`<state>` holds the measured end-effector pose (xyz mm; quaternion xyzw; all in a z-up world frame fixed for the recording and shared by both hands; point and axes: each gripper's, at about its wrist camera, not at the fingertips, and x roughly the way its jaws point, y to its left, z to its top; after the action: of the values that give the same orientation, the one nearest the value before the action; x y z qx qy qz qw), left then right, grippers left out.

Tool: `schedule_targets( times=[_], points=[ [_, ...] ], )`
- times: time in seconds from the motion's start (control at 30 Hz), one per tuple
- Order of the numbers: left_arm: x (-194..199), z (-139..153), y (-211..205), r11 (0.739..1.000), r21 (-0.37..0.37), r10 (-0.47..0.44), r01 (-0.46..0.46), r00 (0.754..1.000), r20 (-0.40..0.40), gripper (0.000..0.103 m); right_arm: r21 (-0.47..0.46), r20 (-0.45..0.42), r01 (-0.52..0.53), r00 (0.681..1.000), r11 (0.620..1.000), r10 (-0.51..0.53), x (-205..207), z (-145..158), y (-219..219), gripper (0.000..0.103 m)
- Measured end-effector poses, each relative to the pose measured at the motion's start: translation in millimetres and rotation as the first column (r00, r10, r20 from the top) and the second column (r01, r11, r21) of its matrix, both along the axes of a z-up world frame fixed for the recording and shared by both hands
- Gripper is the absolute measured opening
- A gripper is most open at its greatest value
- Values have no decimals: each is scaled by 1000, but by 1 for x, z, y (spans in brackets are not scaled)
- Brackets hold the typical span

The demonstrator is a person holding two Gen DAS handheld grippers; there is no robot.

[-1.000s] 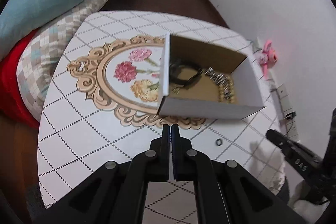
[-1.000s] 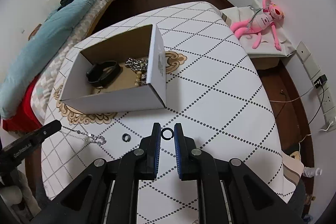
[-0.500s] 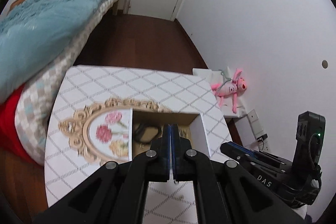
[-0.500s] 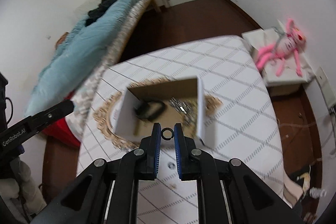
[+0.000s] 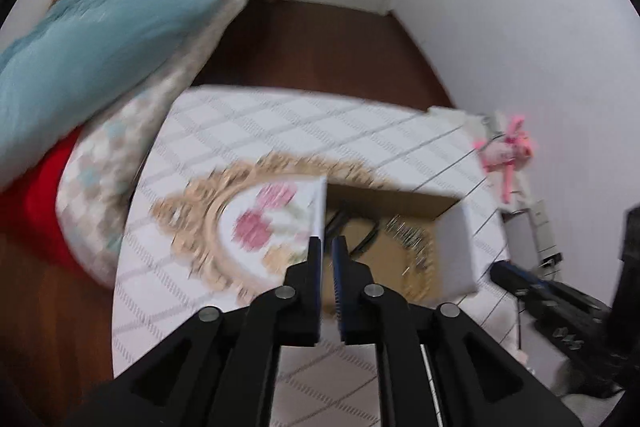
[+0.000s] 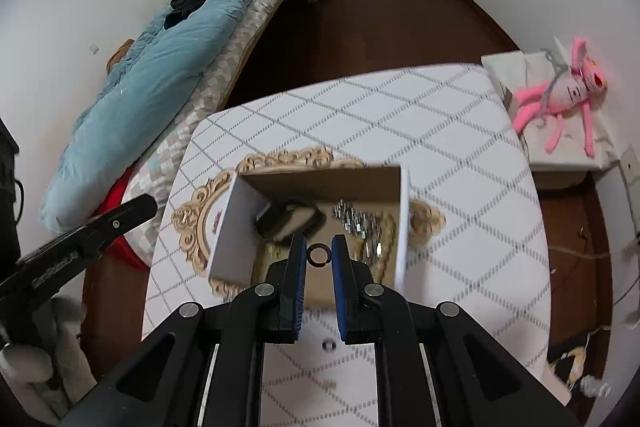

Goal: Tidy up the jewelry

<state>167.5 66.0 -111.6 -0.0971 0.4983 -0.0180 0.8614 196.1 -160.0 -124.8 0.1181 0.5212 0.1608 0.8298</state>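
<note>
An open cardboard box (image 6: 320, 183) stands on the patterned table (image 6: 460, 187); it holds a black bracelet (image 6: 288, 221) and silver and gold chains (image 6: 360, 227). My right gripper (image 6: 318, 255) is shut on a small black ring (image 6: 318, 254), raised above the box's near side. A second black ring (image 6: 329, 345) lies on the table below it. In the blurred left wrist view my left gripper (image 5: 327, 247) is slightly open and empty, over the box's (image 5: 460, 247) left wall. The other gripper shows at the left of the right wrist view (image 6: 80, 243).
A bed with a blue quilt (image 6: 172, 67) runs along the table's left side. A pink plush toy (image 6: 560, 95) lies on a low white box to the right. Dark wood floor and a white door lie beyond the table.
Both grippers rose and moved over the box. My left gripper's jaws have parted a little; the silver chain it held shows no more. My right gripper still grips the ring.
</note>
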Motion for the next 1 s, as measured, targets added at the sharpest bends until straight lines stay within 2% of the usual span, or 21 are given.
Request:
schedule_targets(
  times=[0.03,0.07,0.1,0.23,0.37,0.57,0.63,0.67,0.7,0.73,0.77,0.8,0.87,1.0],
  points=[
    [-9,-10,5,1000,8,22,-22,1000,-23,25,0,1,8,1000,1000,-8,-9,-3,-3,13],
    [-16,-20,9,999,11,38,-38,998,-41,52,-1,3,16,1000,1000,-16,-18,-5,-6,13],
    [-24,-30,13,998,16,54,-53,997,-53,71,-5,4,27,1000,1000,-27,-27,-9,-9,13],
    [-35,-71,18,996,56,69,-63,991,-110,72,-26,-11,59,998,998,-60,-57,-26,-17,13],
    [-32,-111,12,996,77,57,-45,984,-167,72,-50,-57,81,995,995,-84,-67,-58,-21,13],
    [-22,-127,-14,991,133,-6,26,990,-141,71,-101,-71,109,991,989,-117,-65,-85,-20,13],
    [-18,-131,-21,986,161,-23,45,990,-138,65,-105,-77,118,989,987,-126,-63,-89,-21,13],
    [-18,-130,-25,982,179,-38,58,993,-115,55,-112,-78,122,988,986,-131,-62,-91,-22,13],
    [-17,-127,-28,982,172,-56,72,994,-99,36,-113,-83,125,987,986,-135,-61,-94,-23,13],
    [-17,-125,-31,980,180,-71,87,993,-93,28,-117,-86,127,987,985,-138,-61,-95,-23,13],
    [-16,-124,-34,979,178,-86,102,992,-93,10,-122,-87,131,986,984,-142,-60,-96,-23,13],
    [-15,-123,-36,978,176,-93,108,991,-96,6,-122,-90,134,985,984,-145,-60,-97,-24,13],
    [-15,-123,-35,981,162,-91,106,991,-98,6,-121,-95,140,984,983,-151,-61,-97,-26,13],
    [-24,-116,-24,993,88,-72,81,992,-103,3,-114,-93,143,984,983,-154,-61,-94,-27,13]
  ],
)
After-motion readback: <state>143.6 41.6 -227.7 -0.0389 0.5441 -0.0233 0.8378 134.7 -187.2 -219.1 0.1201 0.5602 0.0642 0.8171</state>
